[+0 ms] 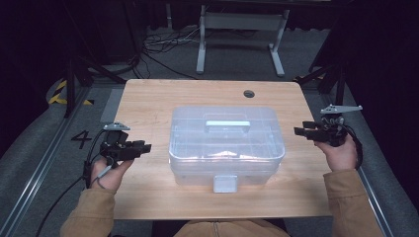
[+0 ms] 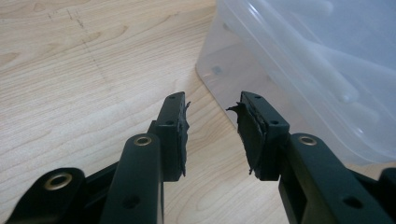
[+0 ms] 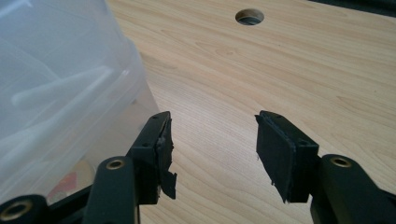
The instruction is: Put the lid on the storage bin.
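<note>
Your left gripper (image 2: pixel 212 135) has its 2 black jaws parted with nothing between them, and the left gripper view shows what the high view cannot: the rubber pads (image 2: pixel 180 140) are frayed and torn along their edges. Your right gripper (image 3: pixel 212 156) stands wider apart, also empty, with a ragged flap hanging off one pad (image 3: pixel 164 161). In the high view each gripper sits in a hand at either side of the table (image 1: pixel 148 98), both pointing inward toward the clear plastic box (image 1: pixel 226 145), the left one near its left end and the right one near its right end, neither touching it. The box rests at the table's middle with its long axis running left to right; a pale handle (image 1: pixel 227 124) lies flat along the lid and a white latch (image 1: pixel 225 183) faces you at the front. Its walls are translucent and smooth, with rounded corners. The right gripper view catches faint reddish shapes (image 3: pixel 70 179) low inside the box, too blurred to identify. The tabletop is light wood grain with a round cable hole (image 3: pixel 249 17) near the far edge.
</note>
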`<state>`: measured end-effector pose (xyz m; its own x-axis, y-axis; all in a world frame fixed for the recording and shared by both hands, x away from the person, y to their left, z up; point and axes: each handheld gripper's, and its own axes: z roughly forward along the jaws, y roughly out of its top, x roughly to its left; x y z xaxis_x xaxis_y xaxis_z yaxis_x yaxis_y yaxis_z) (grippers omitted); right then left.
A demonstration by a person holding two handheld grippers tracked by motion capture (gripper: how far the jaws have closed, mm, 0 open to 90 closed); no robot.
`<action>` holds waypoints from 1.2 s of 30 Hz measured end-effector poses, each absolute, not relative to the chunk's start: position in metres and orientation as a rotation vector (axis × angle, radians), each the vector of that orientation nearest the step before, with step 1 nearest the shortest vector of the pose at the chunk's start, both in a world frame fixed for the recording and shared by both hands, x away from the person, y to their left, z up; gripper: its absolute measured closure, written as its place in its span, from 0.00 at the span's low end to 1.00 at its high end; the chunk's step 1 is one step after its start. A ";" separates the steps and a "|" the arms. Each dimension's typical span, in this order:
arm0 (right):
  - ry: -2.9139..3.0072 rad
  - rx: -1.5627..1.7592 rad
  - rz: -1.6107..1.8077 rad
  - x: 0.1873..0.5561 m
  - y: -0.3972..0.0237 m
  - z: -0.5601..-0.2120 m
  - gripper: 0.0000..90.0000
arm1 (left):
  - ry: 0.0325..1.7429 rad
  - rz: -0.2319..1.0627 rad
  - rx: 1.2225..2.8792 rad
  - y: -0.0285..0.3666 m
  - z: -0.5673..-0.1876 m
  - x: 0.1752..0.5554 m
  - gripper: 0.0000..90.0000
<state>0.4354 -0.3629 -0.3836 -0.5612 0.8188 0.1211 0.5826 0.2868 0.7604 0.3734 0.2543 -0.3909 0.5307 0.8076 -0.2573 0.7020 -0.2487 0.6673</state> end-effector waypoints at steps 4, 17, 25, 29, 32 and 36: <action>2.265 1.291 1.137 0.439 -0.366 -0.391 0.51 | 1.238 0.198 2.006 0.255 -0.396 0.376 0.69; 2.268 1.317 1.090 0.448 -0.370 -0.413 0.49 | 1.267 0.175 2.011 0.257 -0.406 0.382 0.69; 2.270 1.346 1.052 0.452 -0.370 -0.426 0.49 | 1.278 0.168 2.017 0.257 -0.411 0.384 0.69; 2.290 1.357 1.035 0.454 -0.369 -0.433 0.48 | 1.280 0.167 2.024 0.256 -0.413 0.385 0.69; 2.311 1.370 1.012 0.456 -0.368 -0.441 0.47 | 1.278 0.150 2.037 0.256 -0.415 0.386 0.69; 2.321 1.379 0.998 0.457 -0.367 -0.446 0.47 | 1.281 0.146 2.051 0.255 -0.417 0.387 0.69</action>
<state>0.4572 -0.3671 -0.4462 -0.5141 0.8498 0.1163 0.6691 0.3125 0.6743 0.3868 0.2552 -0.4172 0.5035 0.8243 -0.2587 0.7449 -0.2625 0.6134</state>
